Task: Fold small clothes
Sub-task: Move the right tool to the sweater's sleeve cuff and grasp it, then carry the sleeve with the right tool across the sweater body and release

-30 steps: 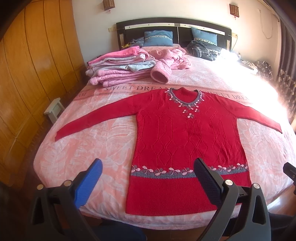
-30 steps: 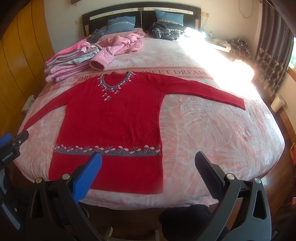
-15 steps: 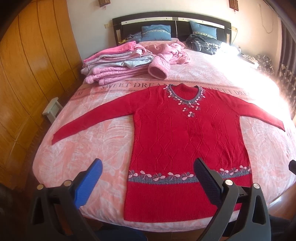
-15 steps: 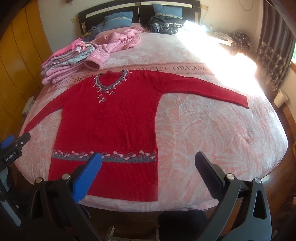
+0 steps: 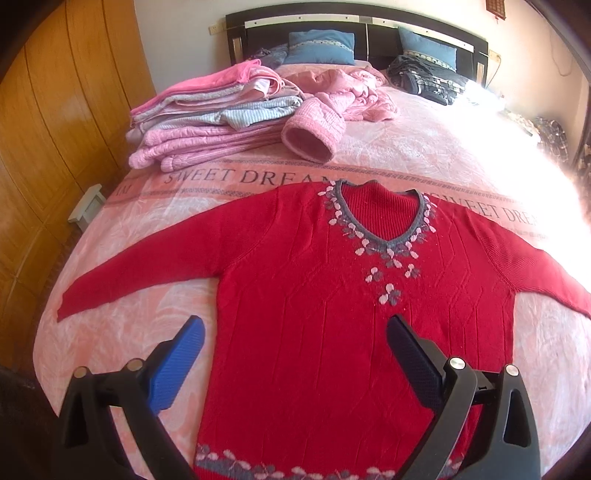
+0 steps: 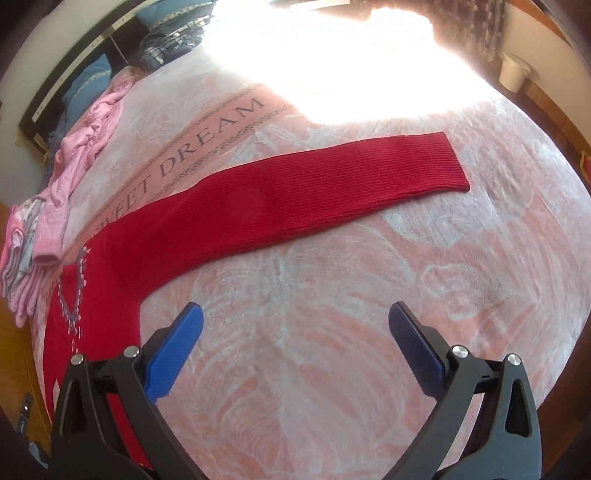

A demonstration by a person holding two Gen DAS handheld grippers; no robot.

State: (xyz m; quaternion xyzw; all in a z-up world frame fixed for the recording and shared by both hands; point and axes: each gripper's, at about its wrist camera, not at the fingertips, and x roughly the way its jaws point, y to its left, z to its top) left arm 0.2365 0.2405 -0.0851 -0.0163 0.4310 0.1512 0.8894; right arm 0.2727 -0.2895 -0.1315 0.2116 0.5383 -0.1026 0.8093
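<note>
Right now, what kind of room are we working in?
Most likely a bedroom in a home. A wide bed with a dark headboard and blue pillows fills the view, a red sweater is spread flat on it, and folded pink clothes are stacked near the pillows.

Both wrist views overlook the bed (image 5: 122,332), sharing the sweater (image 5: 314,314).

Sweater (image 5: 325,332) hem: cut off below the left claw (image 5: 295,343).
Bed (image 6: 332,48) beyond the right claw (image 6: 295,332): washed out by glare.
</note>
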